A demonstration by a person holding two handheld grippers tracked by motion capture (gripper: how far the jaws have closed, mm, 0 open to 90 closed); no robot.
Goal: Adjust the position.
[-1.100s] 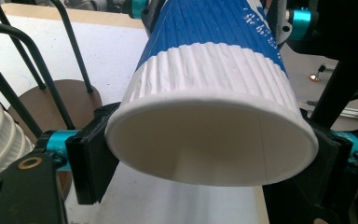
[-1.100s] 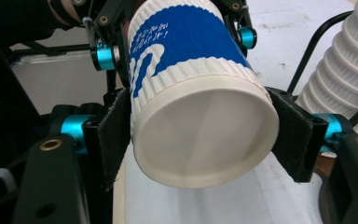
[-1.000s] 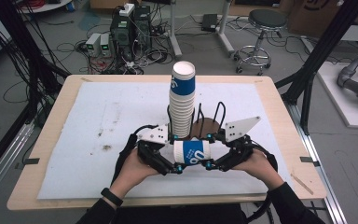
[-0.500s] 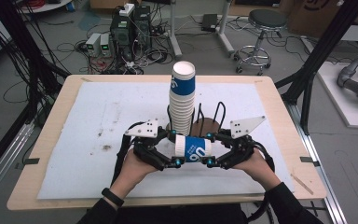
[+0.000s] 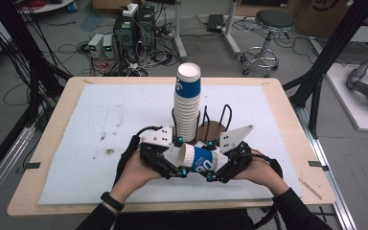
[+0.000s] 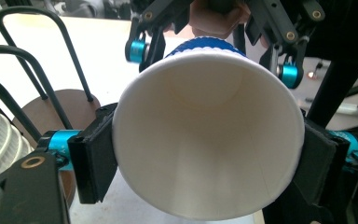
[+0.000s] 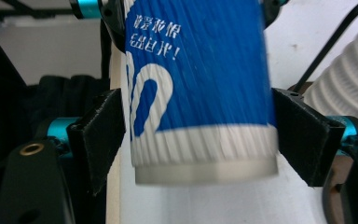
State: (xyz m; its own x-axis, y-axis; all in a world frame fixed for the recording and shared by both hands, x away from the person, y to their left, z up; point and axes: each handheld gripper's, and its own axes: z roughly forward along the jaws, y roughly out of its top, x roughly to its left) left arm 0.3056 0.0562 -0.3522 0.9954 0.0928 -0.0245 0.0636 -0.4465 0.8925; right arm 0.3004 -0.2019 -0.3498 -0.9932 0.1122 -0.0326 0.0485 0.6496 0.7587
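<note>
A: What's around the work?
B: A tall cup stack [image 5: 187, 105] stands in a wire holder [image 5: 215, 125] at frame centre, just behind the grippers.
A: And the cup?
B: The blue-and-white ribbed paper cup [image 5: 199, 158] lies sideways above the counter [image 5: 52, 191], lower centre.
A: The hands?
B: The left gripper [image 5: 179, 168] clamps its rim end; the right gripper [image 5: 210, 173], fingers [image 7: 103, 135] just opening, straddles the base end with a thin gap.

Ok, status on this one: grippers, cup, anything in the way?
Left gripper shut on the cup near its rim. Right gripper just opened, pads off the cup's base end. Cup stack and rack close behind.
</note>
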